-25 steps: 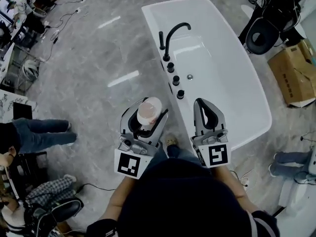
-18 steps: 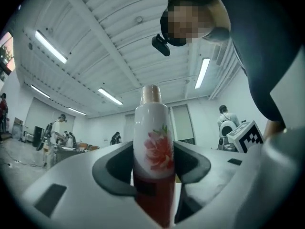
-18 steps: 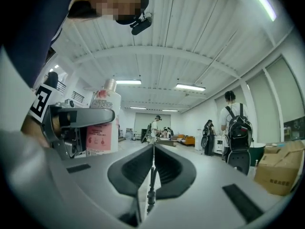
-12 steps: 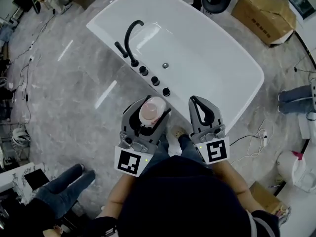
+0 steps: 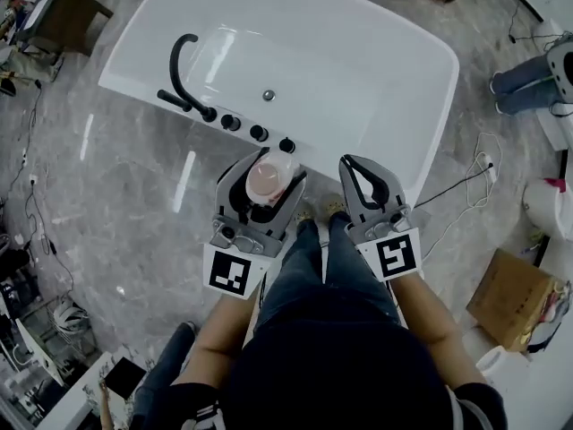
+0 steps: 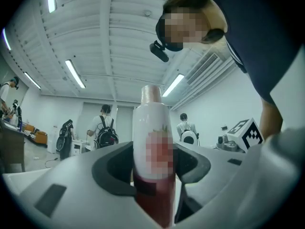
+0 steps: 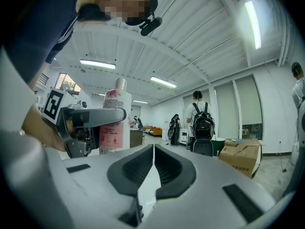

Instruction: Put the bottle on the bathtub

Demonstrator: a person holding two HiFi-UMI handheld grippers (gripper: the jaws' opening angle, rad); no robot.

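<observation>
Bottle [image 5: 267, 179]: one, stood upright, pinched between the jaws of the left gripper [image 5: 263, 165]. Bathtub [image 5: 394, 52]: one, just beyond. Grippers: two; jaws of the right gripper [image 5: 351, 165] were pressed together.

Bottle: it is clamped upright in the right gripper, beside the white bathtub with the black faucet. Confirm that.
Wrong on one point: the bottle is clamped in the left gripper, not the right, as the left gripper view shows. The right gripper is shut on nothing. The rest holds: upright, beside the white bathtub with the black faucet.

Bottle [image 5: 266, 179] in left gripper [image 5: 260, 206] beside bathtub [image 5: 394, 79]
</observation>
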